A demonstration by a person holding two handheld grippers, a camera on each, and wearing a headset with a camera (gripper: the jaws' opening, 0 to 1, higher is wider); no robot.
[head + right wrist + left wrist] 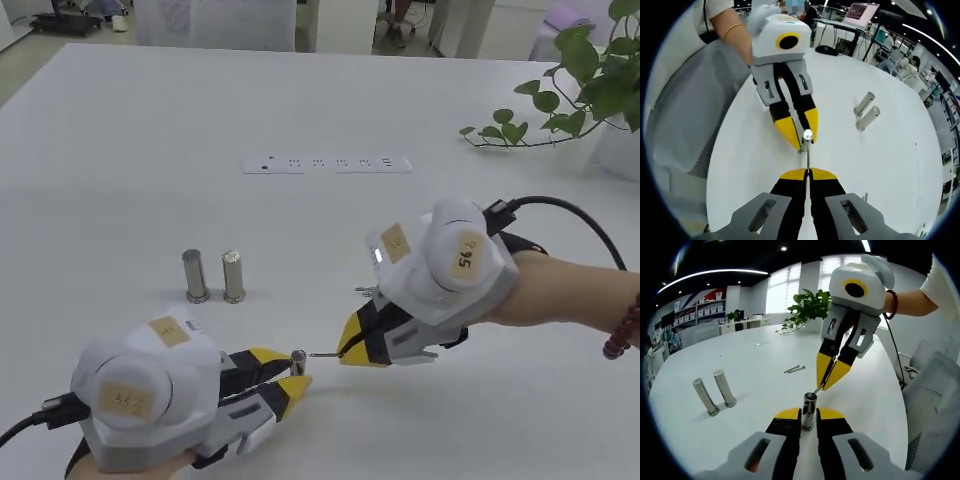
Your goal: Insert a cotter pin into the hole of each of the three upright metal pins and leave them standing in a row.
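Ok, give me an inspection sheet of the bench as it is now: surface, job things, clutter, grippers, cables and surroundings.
Surface: white table, clean.
Job's things: two metal pins upright, side by side; third metal pin upright between the left jaws; cotter pin with its tip at that pin's head, entry into the hole cannot be told; spare cotter pins lying beyond.
Clutter: power strip.
Grippers: left gripper shut on the third metal pin; right gripper shut on the cotter pin.
Cables: black cable from the right gripper.
Surroundings: potted plant, office desks.
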